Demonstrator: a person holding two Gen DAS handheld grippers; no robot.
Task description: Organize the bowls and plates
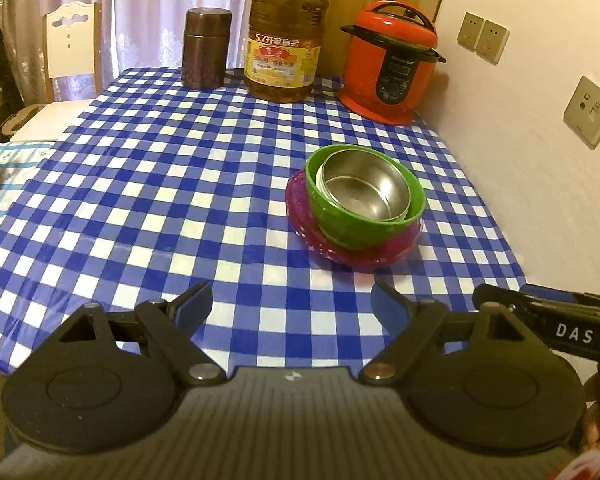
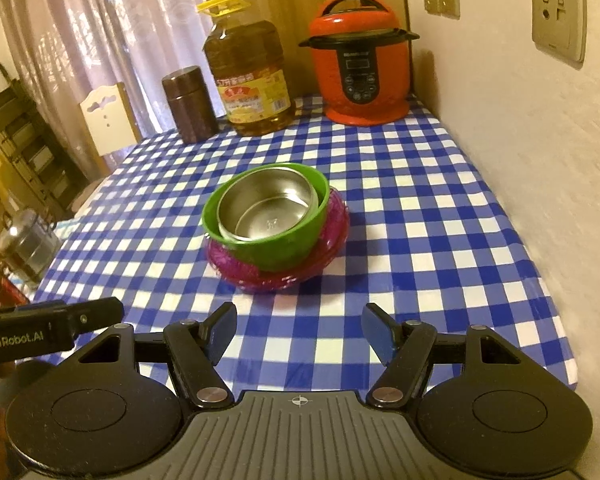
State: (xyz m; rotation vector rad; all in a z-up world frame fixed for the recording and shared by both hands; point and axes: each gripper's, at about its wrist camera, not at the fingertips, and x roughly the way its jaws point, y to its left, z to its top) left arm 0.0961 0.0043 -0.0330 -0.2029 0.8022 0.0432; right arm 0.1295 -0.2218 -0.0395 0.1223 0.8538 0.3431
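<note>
— Black fingers on both tools?
— Yes: left gripper (image 1: 292, 304) and right gripper (image 2: 299, 330) both spread wide, nothing between them.
— Bowls?
— On the checked table (image 2: 440, 240), beyond both: steel bowl (image 2: 266, 208) inside green bowl (image 2: 284, 250), on pink plates (image 2: 276, 280).
— Farther?
— Brown canister (image 1: 207, 48), oil bottle (image 1: 284, 40), red cooker (image 1: 392, 64).

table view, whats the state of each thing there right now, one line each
steel bowl: nested in the green bowl, empty
green bowl: tilted, sitting in the pink dish
pink dish: on the checked tablecloth, bottom of stack
oil bottle: upright, capped
brown canister: upright, lid on
red cooker: lid shut
left gripper: open, empty
right gripper: open, empty
</note>
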